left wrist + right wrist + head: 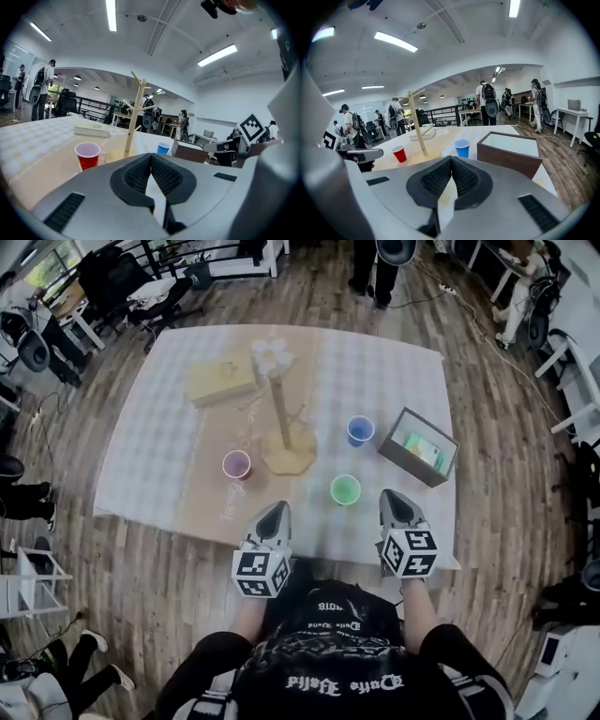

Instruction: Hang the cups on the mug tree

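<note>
A wooden mug tree (284, 427) with bare pegs stands mid-table on its flat base. Around it stand a red cup (236, 464) at its left, a blue cup (360, 430) at its right and a green cup (345, 489) nearer me. My left gripper (274, 512) and right gripper (394, 498) hover at the table's near edge, both shut and holding nothing. In the left gripper view the red cup (87, 155), tree (136, 115) and blue cup (163, 148) lie beyond the shut left gripper (151, 157). The right gripper (452, 160) faces the blue cup (462, 147), with the red cup (399, 153) further left.
A brown open box (419, 446) sits at the table's right, close to the blue cup. A flat pale box (221, 381) lies behind the tree at the left. The table (159, 427) wears a pale checked cloth. People, chairs and desks stand around the room.
</note>
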`<state>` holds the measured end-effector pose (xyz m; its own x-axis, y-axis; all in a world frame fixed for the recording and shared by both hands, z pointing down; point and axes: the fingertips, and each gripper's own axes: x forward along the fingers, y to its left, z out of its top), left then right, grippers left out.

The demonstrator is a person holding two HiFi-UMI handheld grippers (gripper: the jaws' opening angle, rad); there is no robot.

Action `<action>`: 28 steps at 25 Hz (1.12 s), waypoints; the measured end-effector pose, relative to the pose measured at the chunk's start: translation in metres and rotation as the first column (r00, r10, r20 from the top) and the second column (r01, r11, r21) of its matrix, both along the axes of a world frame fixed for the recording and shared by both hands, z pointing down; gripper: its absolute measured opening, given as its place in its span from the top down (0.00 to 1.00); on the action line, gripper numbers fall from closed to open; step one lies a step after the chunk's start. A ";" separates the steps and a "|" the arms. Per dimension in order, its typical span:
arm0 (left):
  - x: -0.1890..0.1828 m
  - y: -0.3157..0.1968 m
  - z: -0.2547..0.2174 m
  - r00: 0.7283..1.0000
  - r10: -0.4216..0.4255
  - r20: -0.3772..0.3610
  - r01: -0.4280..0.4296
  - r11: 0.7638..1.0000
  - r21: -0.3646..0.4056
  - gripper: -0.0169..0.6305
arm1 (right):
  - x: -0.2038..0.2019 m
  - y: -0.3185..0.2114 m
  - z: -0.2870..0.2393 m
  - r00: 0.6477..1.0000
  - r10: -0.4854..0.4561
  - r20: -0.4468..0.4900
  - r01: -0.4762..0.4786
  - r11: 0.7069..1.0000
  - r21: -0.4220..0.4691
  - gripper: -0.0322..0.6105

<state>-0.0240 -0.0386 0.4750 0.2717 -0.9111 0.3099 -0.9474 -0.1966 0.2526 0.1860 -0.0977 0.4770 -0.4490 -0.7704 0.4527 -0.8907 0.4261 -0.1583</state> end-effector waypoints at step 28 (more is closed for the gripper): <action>-0.065 -0.082 0.023 0.986 0.165 -0.029 -0.166 0.985 -0.054 0.95 | -0.045 -0.174 0.014 0.984 0.034 -0.178 -0.058 0.989 -0.135 0.75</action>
